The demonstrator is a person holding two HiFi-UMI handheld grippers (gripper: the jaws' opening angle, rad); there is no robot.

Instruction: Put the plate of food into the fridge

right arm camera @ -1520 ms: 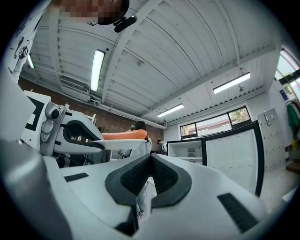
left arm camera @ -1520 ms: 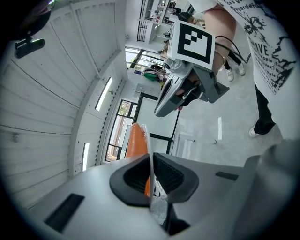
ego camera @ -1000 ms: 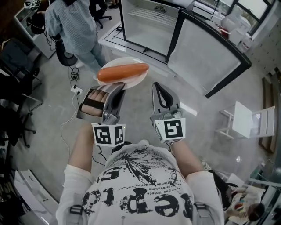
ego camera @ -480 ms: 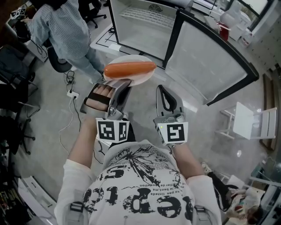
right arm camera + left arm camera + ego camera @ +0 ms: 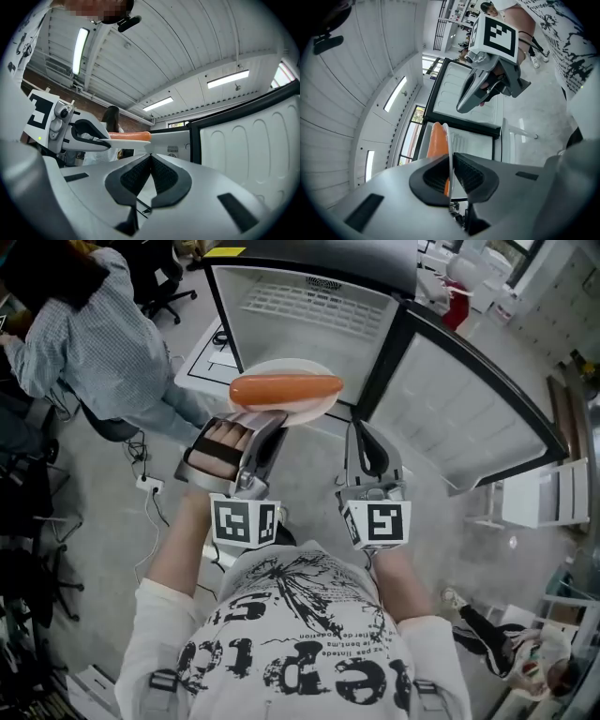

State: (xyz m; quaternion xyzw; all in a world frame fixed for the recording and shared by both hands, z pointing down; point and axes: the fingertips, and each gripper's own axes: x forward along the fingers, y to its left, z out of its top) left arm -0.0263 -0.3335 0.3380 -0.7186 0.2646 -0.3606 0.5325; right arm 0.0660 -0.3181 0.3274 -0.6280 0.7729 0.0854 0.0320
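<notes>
**Plate held level in front of the open fridge**

Head view: the left claw (image 5: pixel 269 424) is clamped on the plate (image 5: pixel 281 367) by its near rim. The plate is level, likely so the sausage (image 5: pixel 286 388) cannot roll, and sits just before the fridge (image 5: pixel 309 306).
Left gripper view: pads pinch the rim edge-on.
Right gripper view: the right claw (image 5: pixel 150 161) is closed and empty, beside the plate.

Grey floor (image 5: pixel 98 563), ribbed white ceiling (image 5: pixel 187 37), strip lights (image 5: pixel 227 78)
</notes>
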